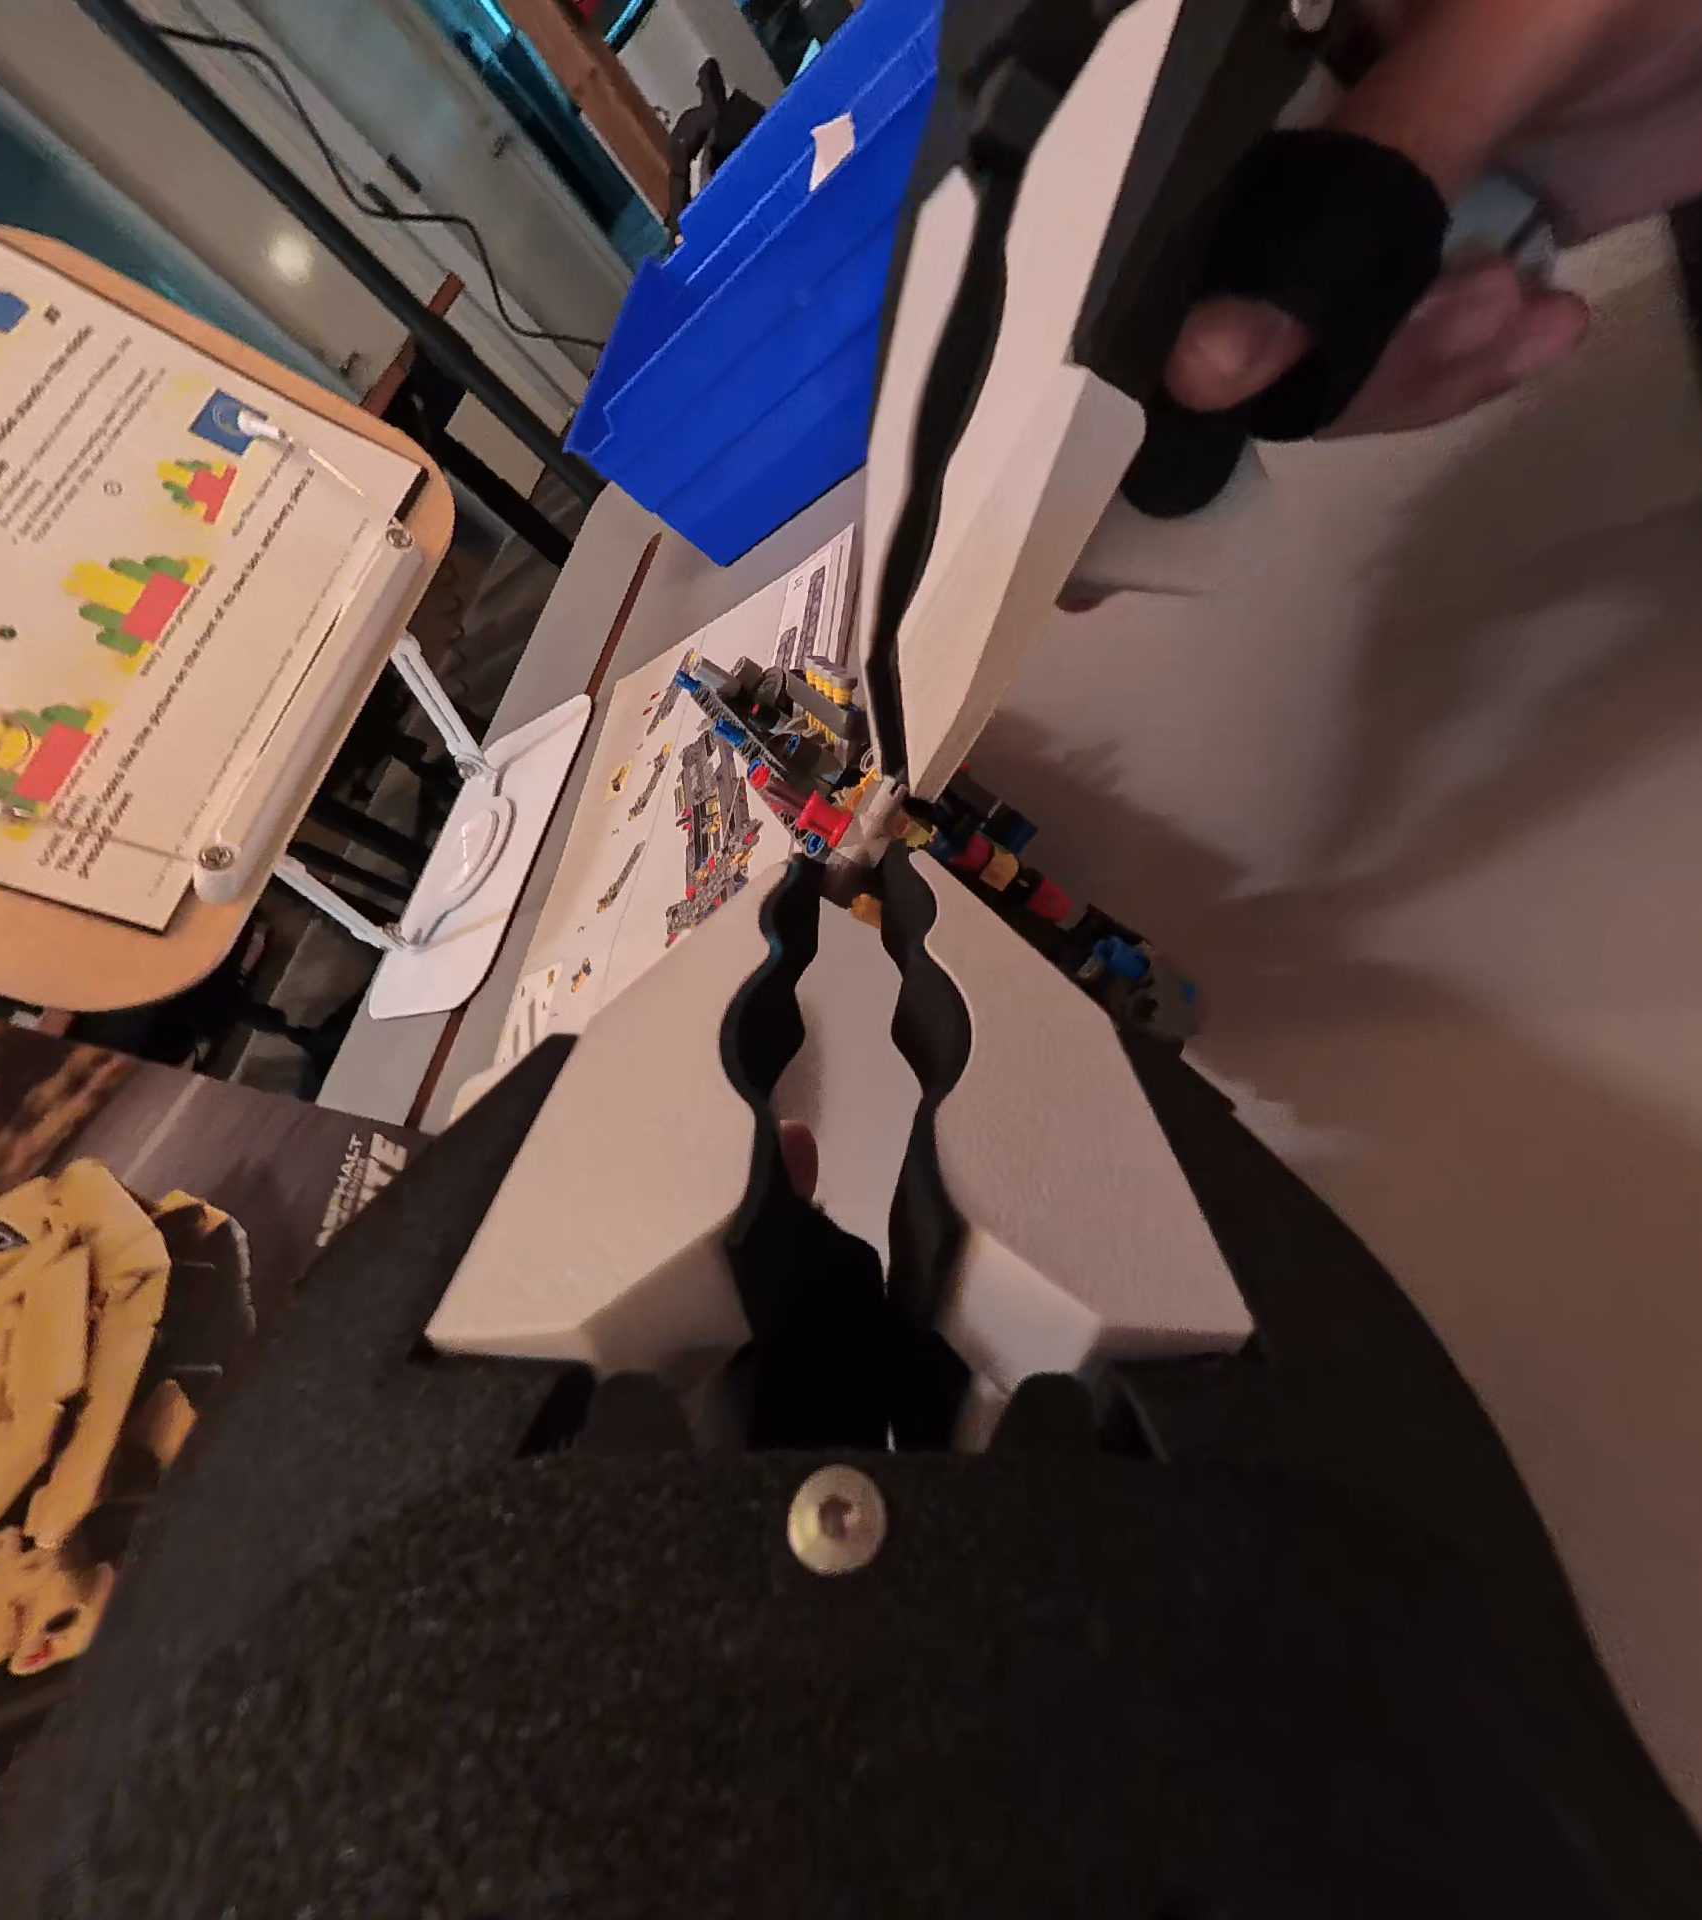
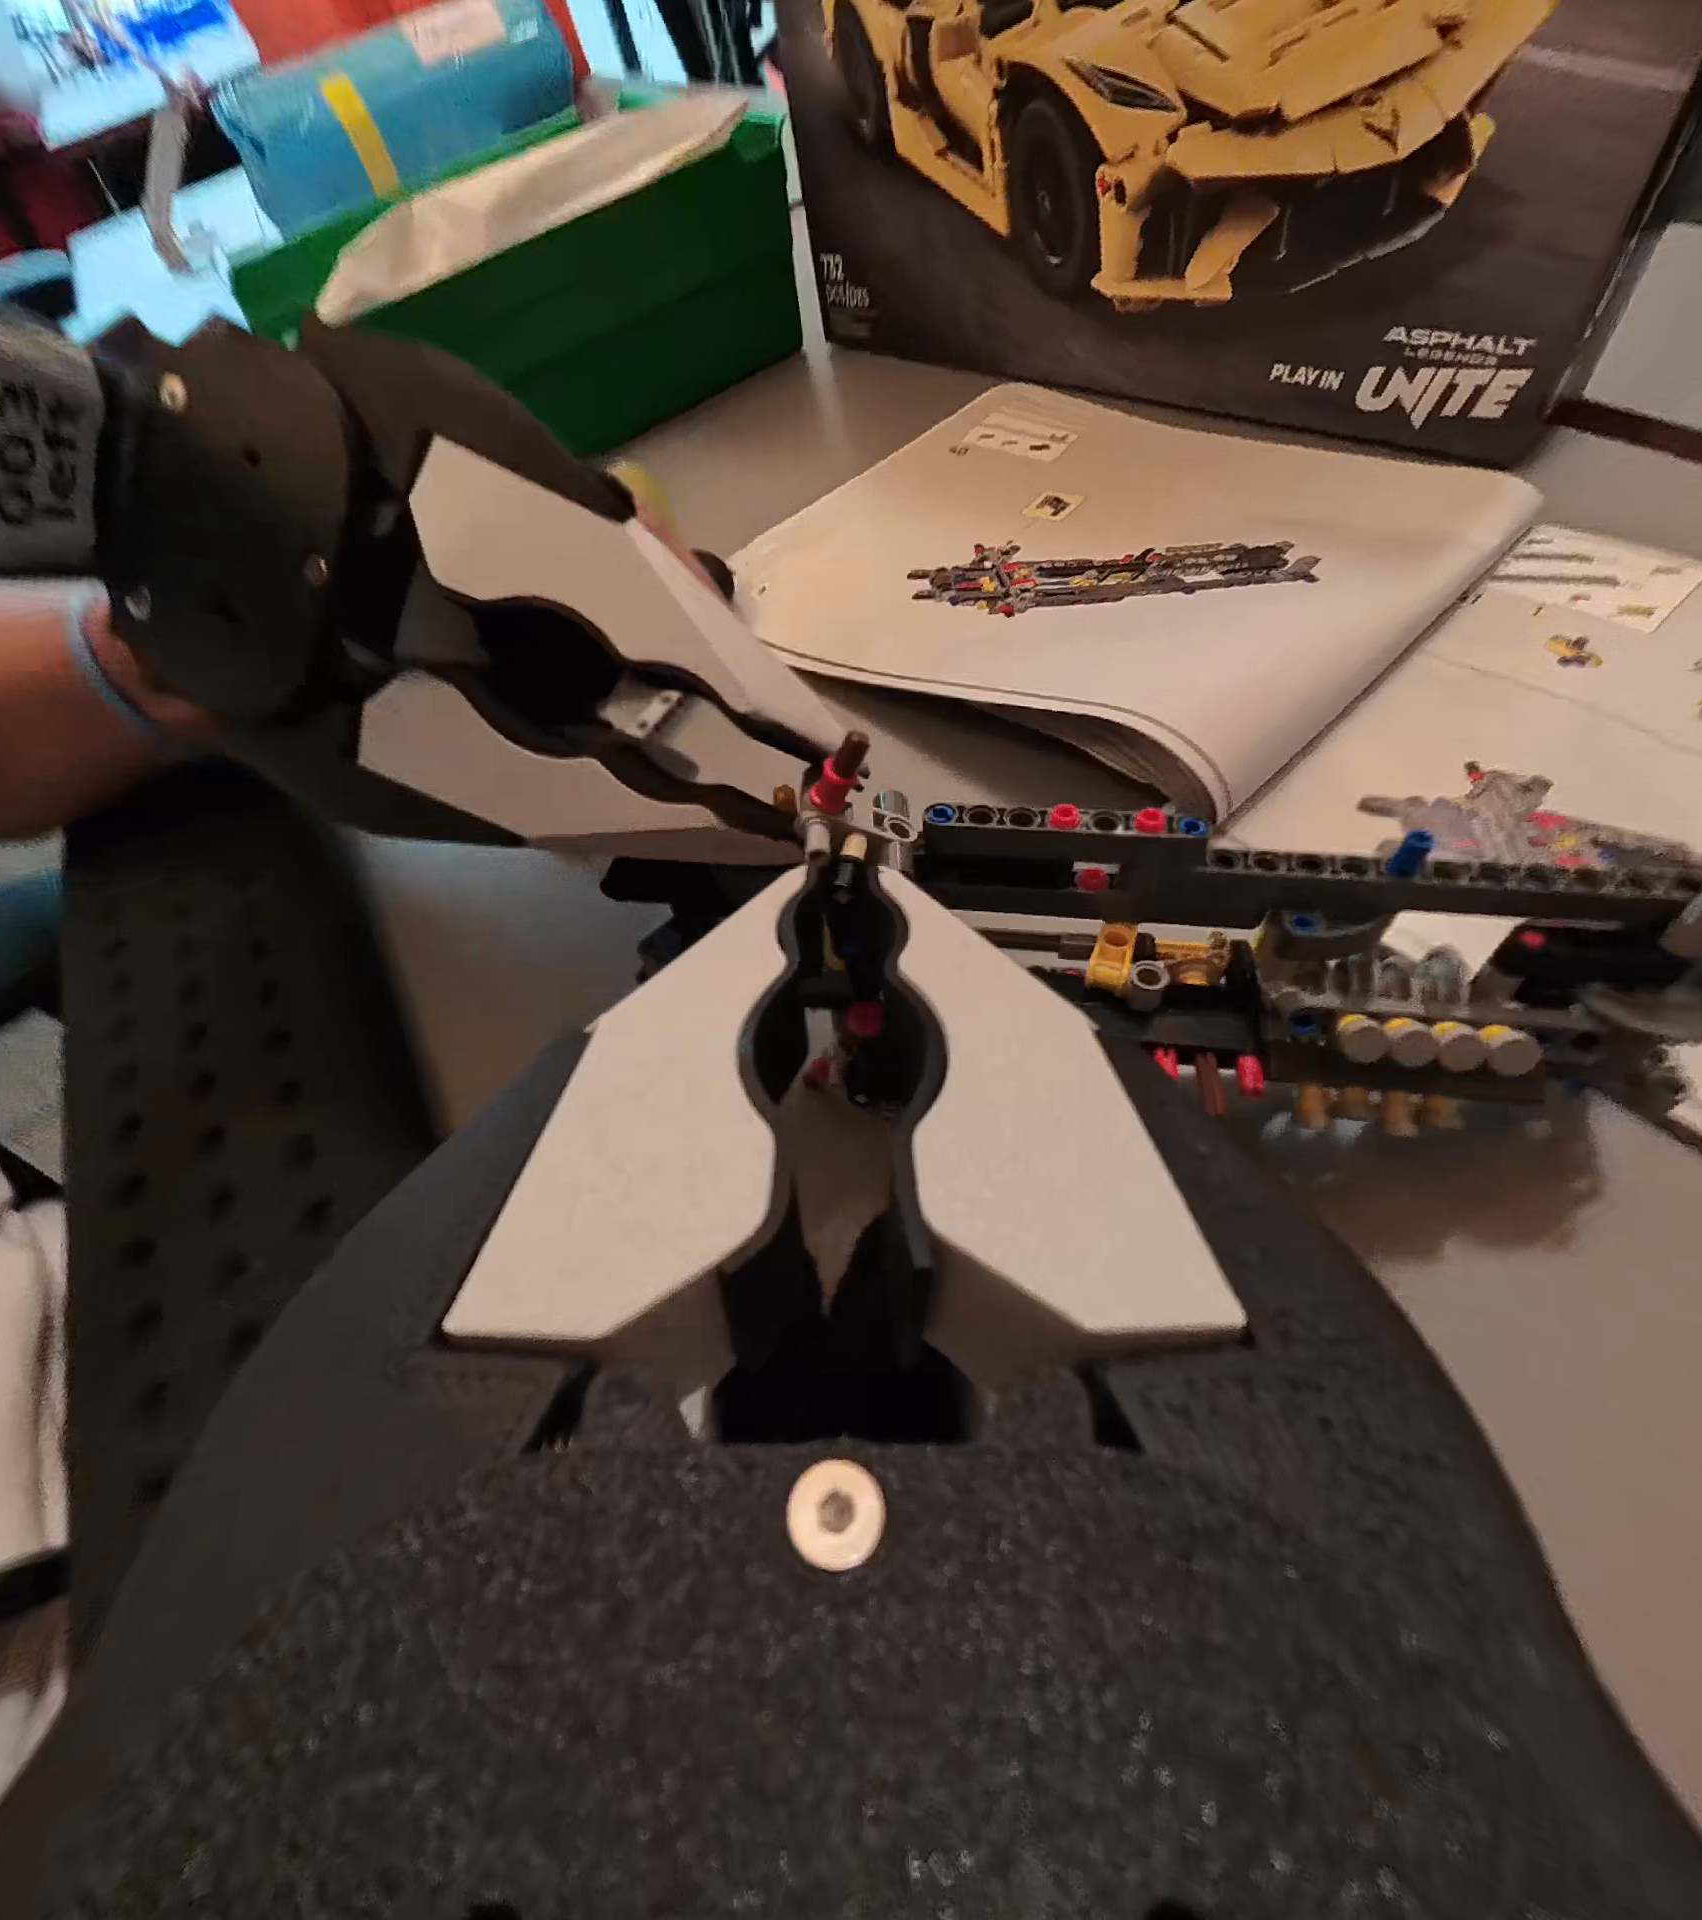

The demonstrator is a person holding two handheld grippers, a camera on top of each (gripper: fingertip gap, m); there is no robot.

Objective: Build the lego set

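A grey table [image 2: 1449,1299] carries the set's box [image 2: 1190,260], an open instruction book [image 2: 1086,644] and the long dark lego chassis [image 2: 1346,883]. In the right wrist view its long axis runs left to right, with its near end at both grippers. The left gripper [image 2: 805,795] is closed on a small grey connector [image 2: 821,826] bearing a red pin [image 2: 839,774]. The right gripper [image 2: 842,868] is nearly closed at that same end; what it holds, I cannot tell.

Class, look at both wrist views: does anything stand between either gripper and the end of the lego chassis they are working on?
Nothing visible does. The left gripper and right gripper both meet the lego chassis at its near end, by the small grey connector with a red pin.
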